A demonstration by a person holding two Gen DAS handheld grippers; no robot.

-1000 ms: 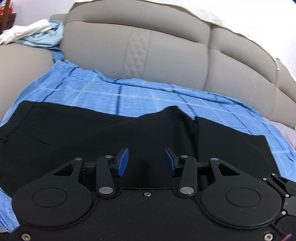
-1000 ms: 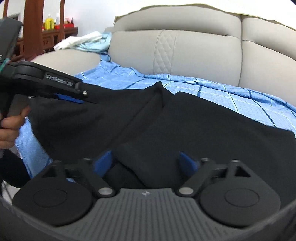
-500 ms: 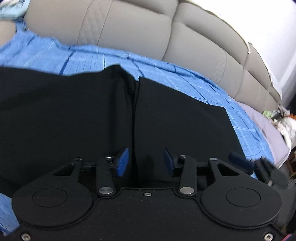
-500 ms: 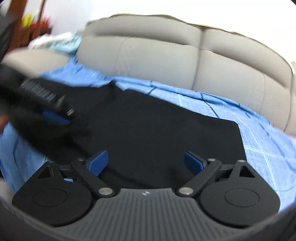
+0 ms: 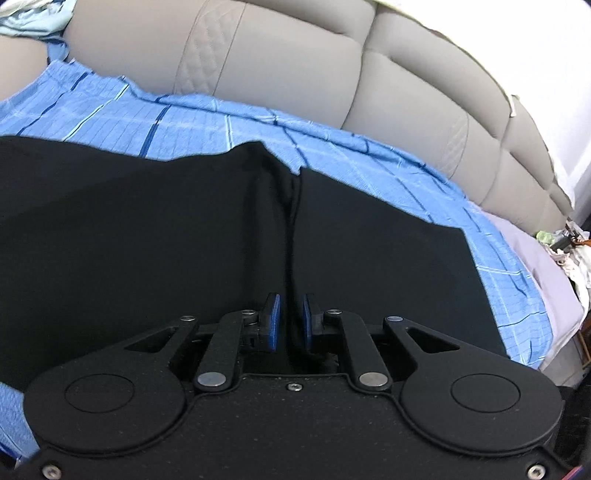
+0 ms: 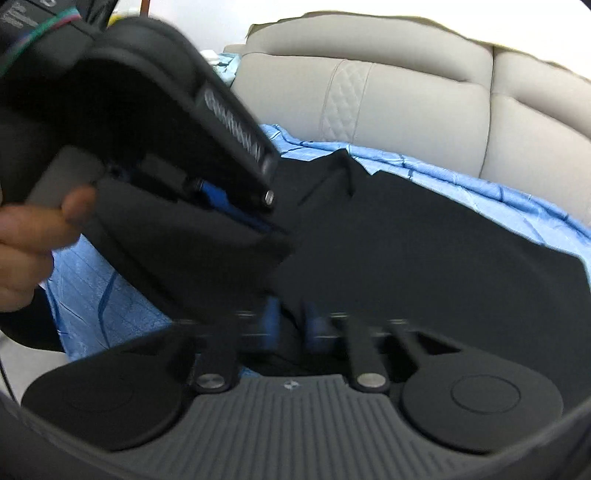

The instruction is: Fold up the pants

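Observation:
Black pants (image 5: 147, 240) lie spread on a blue checked sheet (image 5: 221, 122) over a beige sofa. A raised crease runs down the middle of them into my left gripper (image 5: 290, 321), whose jaws are closing with that fold pinched between the blue pads. In the right wrist view the pants (image 6: 424, 277) fill the centre. My right gripper (image 6: 293, 321) is blurred, its pads drawn together on black cloth at the near edge. The left gripper (image 6: 269, 225) shows at upper left, gripping cloth, held by a hand (image 6: 29, 240).
The sofa's padded back (image 5: 295, 66) rises behind the sheet. A pale blue and white cloth (image 5: 33, 18) lies on the armrest at far left. A lavender cover (image 5: 535, 251) and small clutter (image 5: 569, 243) sit past the sheet's right edge.
Both pairs of jaws have closed: the left narrowed onto the fabric crease, the right snapped from wide open to shut on cloth. The left gripper now looms much larger in the right wrist view.

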